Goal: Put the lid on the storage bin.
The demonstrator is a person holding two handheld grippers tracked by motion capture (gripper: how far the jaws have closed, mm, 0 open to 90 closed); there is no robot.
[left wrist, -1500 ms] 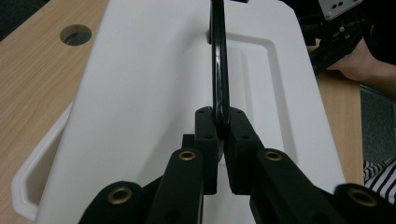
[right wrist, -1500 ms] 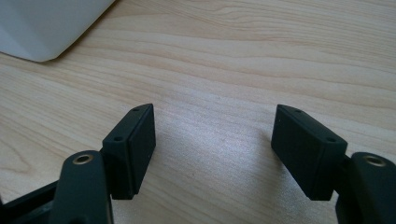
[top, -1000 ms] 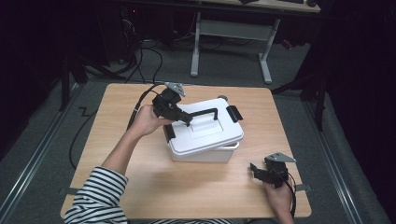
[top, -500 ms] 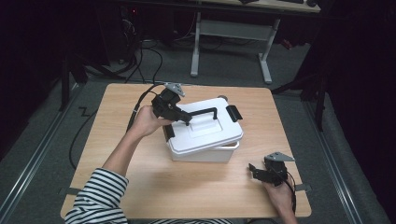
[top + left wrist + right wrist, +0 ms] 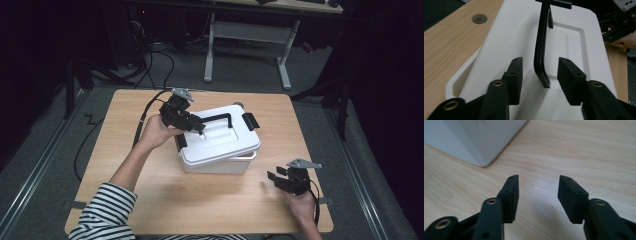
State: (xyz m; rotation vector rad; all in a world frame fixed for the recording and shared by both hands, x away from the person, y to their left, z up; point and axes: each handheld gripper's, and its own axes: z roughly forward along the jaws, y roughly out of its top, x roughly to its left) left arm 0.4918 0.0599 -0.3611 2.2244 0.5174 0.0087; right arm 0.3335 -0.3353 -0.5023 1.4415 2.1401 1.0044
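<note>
A white lidded box (image 5: 220, 147) sits mid-table with its black carry handle (image 5: 220, 119) raised. My left gripper (image 5: 199, 126) is at the handle's left end. In the left gripper view its jaws have just been opening and now stand open on either side of the handle (image 5: 541, 50), pads clear of it, above the white lid (image 5: 506, 32). My right gripper (image 5: 274, 179) hovers low over the table's front right, apart from the box. Its jaws (image 5: 537, 187) have just been closing and are still open, with only bare wood between them.
A black latch (image 5: 250, 121) sits on the box's right end. A round cable hole (image 5: 479, 18) lies in the wooden table (image 5: 150, 200) behind the box. A box corner (image 5: 474, 142) is just ahead of the right gripper. A desk frame (image 5: 247, 45) stands beyond the table.
Both hands keep their places in the high view. The box and its raised handle stand as before.
</note>
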